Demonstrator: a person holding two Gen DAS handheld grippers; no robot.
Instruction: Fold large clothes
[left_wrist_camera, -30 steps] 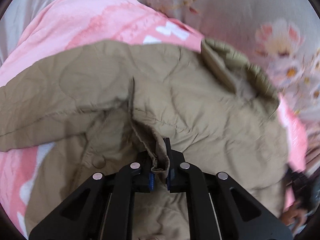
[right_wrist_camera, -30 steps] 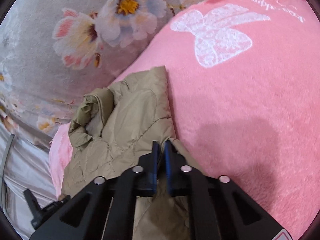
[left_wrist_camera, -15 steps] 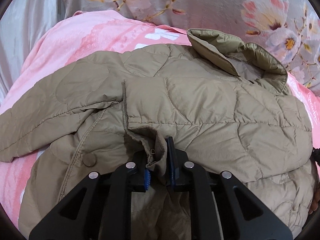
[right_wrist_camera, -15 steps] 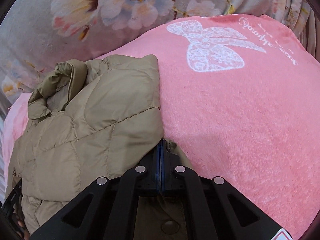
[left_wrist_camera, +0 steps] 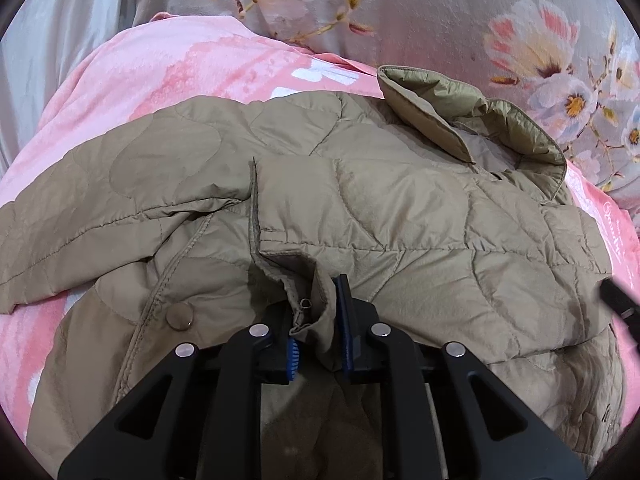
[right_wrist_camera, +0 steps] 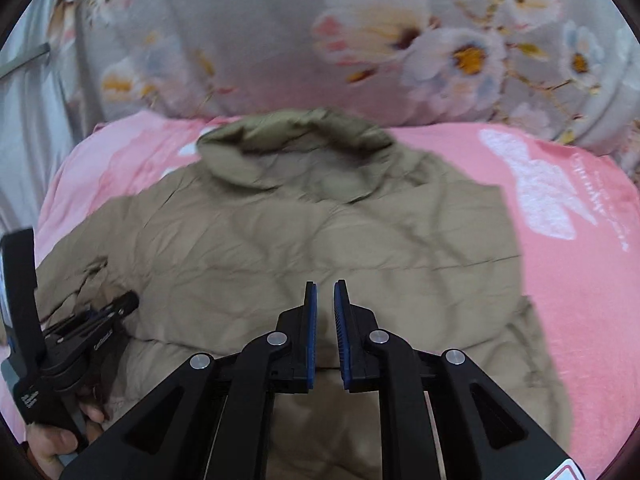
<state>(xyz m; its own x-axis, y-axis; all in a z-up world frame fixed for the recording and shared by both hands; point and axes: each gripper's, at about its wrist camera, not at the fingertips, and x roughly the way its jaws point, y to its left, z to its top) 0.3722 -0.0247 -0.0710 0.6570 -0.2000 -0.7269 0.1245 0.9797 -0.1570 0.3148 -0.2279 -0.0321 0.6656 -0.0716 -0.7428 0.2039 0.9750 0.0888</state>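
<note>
A khaki quilted jacket (left_wrist_camera: 400, 216) lies on a pink blanket (left_wrist_camera: 132, 76), collar (left_wrist_camera: 472, 120) at the far right, one side folded over the body. My left gripper (left_wrist_camera: 316, 320) has its jaws parted a little around a fold of the jacket's hem edge, which sits loosely between them. In the right wrist view the jacket (right_wrist_camera: 320, 240) lies below my right gripper (right_wrist_camera: 325, 312), which is open and empty above the jacket's lower half. The left gripper (right_wrist_camera: 80, 332) shows at the left edge there.
A grey floral quilt (right_wrist_camera: 360, 40) is bunched along the far side of the blanket (right_wrist_camera: 580, 280). Grey sheet (left_wrist_camera: 48, 40) lies at the far left. The right gripper's tip (left_wrist_camera: 620, 300) shows at the left view's right edge.
My right gripper let go of the jacket's edge, opened and swung left over the jacket. My left gripper's jaws widened slightly around the hem. The folded jacket side settled flat.
</note>
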